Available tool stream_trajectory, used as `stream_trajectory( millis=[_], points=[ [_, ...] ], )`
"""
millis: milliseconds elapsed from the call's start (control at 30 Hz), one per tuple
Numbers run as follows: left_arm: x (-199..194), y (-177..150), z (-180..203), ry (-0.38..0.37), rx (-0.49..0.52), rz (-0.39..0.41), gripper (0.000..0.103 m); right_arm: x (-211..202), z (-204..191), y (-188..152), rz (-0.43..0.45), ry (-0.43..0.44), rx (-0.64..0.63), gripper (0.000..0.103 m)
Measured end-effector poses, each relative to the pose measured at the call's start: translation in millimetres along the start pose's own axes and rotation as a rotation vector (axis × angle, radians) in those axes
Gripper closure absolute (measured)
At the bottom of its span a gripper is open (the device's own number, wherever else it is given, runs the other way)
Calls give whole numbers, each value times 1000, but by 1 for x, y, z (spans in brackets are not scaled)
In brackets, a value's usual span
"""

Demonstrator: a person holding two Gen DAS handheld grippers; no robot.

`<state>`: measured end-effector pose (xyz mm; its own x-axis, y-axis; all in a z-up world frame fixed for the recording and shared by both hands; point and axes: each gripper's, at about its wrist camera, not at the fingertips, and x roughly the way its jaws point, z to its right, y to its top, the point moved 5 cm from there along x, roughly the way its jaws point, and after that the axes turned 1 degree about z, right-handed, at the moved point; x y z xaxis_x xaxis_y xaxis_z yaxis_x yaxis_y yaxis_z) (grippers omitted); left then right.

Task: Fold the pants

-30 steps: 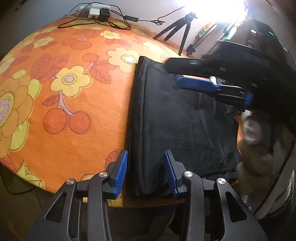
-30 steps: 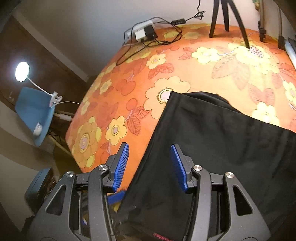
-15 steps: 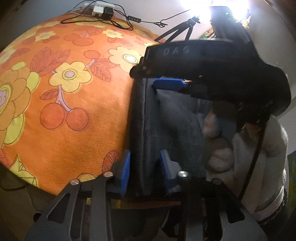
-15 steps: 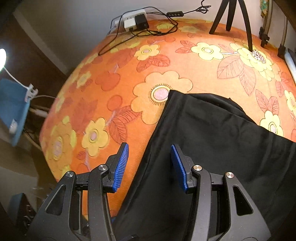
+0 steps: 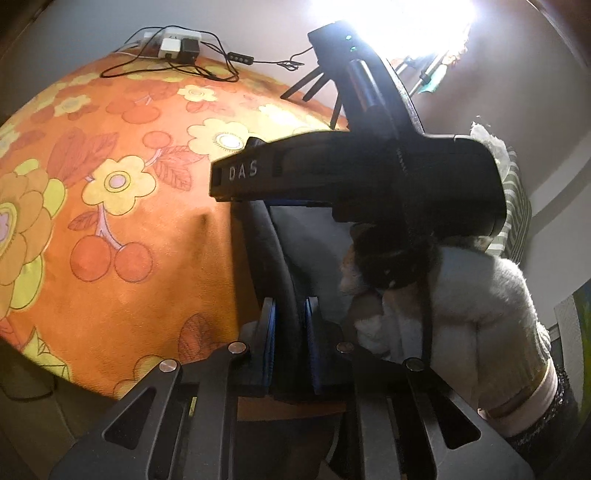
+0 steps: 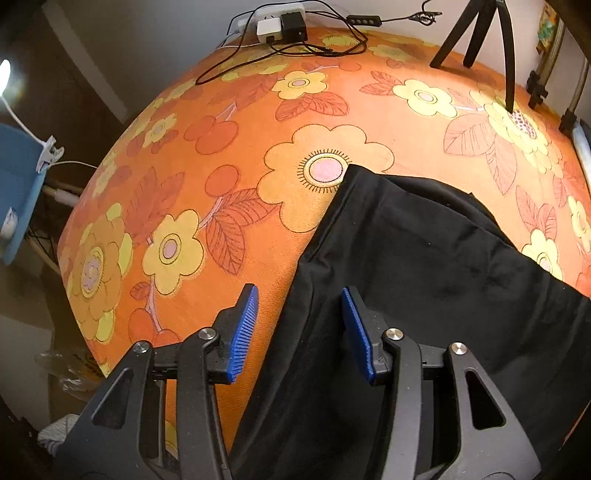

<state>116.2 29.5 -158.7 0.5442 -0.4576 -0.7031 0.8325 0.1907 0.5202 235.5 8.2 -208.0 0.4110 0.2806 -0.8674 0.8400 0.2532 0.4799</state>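
Note:
Black pants (image 6: 424, 258) lie folded on the orange flowered tablecloth (image 6: 221, 166). My left gripper (image 5: 290, 343) is at the near edge of the table. Its jaws are closing, and the blue pads pinch the folded left edge of the pants (image 5: 266, 251). My right gripper (image 6: 301, 326) hangs farther along that same edge, tilted down. Its jaws are closing too, with the pants' edge between the pads but not touched. The right tool's black housing (image 5: 351, 177) hides much of the pants in the left wrist view.
A power strip with cables (image 6: 280, 27) lies at the far table edge, and a black tripod (image 6: 476, 33) stands at the back right. The person's fluffy white sleeve (image 5: 461, 295) is at the right. A blue chair (image 6: 14, 184) stands off the table's left side.
The left jaws have come together on the pants' near edge. The right gripper has come down over the pants along the left edge, and its jaws have narrowed.

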Motion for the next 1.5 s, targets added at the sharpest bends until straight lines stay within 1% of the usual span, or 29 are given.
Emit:
stream_trajectory(
  millis=[33,100,133,167,200,233,267,333,400,500,533,600,633,667,867,1033,1067,1100,1133,1167,1200,1267,1300,1333,1367,1400,1467,1500],
  points=[
    [0,0,1,5,1,1,89,-1,2,0,4,-14,-5,75],
    [0,-1,3,14,6,3,89,-2,6,-1,1,9,10,88],
    [0,-1,4,21,12,9,89,-2,10,-1,-3,29,32,90],
    [1,1,1,30,21,12,84,-3,13,-1,-6,47,50,92],
    [2,0,2,51,39,13,79,-4,16,-1,-6,62,63,94],
    [2,-1,3,71,53,15,64,-5,16,-1,-3,67,68,95],
    [3,-1,3,102,63,20,51,-6,16,-1,0,73,75,95],
    [5,-1,0,123,54,18,50,-10,17,-1,9,86,88,96],
    [7,0,-3,106,27,3,50,-13,18,0,18,100,100,97],
    [8,1,-4,92,5,5,50,-18,21,1,28,120,120,97],
    [8,1,-4,88,8,10,50,-18,21,1,30,126,124,97],
    [8,2,-1,82,23,20,55,-20,22,1,33,136,132,97],
    [8,2,0,74,27,24,72,-20,23,2,35,142,138,97],
    [9,2,0,71,30,21,92,-21,24,2,36,151,146,97],
    [4,2,17,43,99,55,95,-31,28,3,55,187,159,98],
    [1,3,24,24,109,72,95,-39,31,6,59,219,150,97],
    [0,1,25,21,111,73,95,-39,31,7,55,221,146,91],
    [-1,0,27,13,113,73,95,-38,31,8,52,214,139,80],
    [-3,-1,29,9,117,74,95,-38,31,9,55,205,132,73],
    [-3,-2,31,6,123,76,96,-37,31,10,58,197,124,61],
    [-4,-3,35,1,136,78,95,-35,31,11,58,193,120,60],
    [-3,-3,40,0,152,80,96,-33,34,14,59,179,123,60],
    [-3,-3,42,-3,156,79,95,-31,36,15,60,179,129,63],
    [-3,-3,43,-6,154,79,95,-31,39,17,63,177,140,67],
    [-4,-3,43,-9,151,79,95,-30,42,18,62,182,149,79],
    [-4,-3,44,-14,149,78,95,-30,45,19,60,197,159,87],
    [-5,-2,44,-24,144,78,96,-33,50,19,66,213,173,95],
    [-6,-2,45,-29,143,77,96,-35,52,19,70,218,175,96]
  ],
)
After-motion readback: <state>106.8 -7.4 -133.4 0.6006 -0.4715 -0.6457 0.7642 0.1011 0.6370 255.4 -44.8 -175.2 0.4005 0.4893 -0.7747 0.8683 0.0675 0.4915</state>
